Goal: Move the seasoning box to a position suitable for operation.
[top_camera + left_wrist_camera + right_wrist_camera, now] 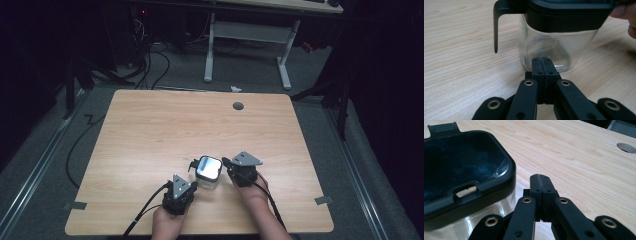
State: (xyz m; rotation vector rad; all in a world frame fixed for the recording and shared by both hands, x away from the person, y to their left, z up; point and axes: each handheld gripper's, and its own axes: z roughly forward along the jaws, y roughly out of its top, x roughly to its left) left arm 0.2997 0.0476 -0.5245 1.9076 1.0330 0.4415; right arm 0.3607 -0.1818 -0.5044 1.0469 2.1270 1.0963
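Wooden table; clear jar, black lid, near front edge.

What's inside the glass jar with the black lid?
The glass jar looks empty through its clear wall, down to the wooden table. The black lid hides the top part.

Both grippers are black: left gripper, right gripper. Each carries a grey triangular plate, brass-coloured rivets and a black cable.
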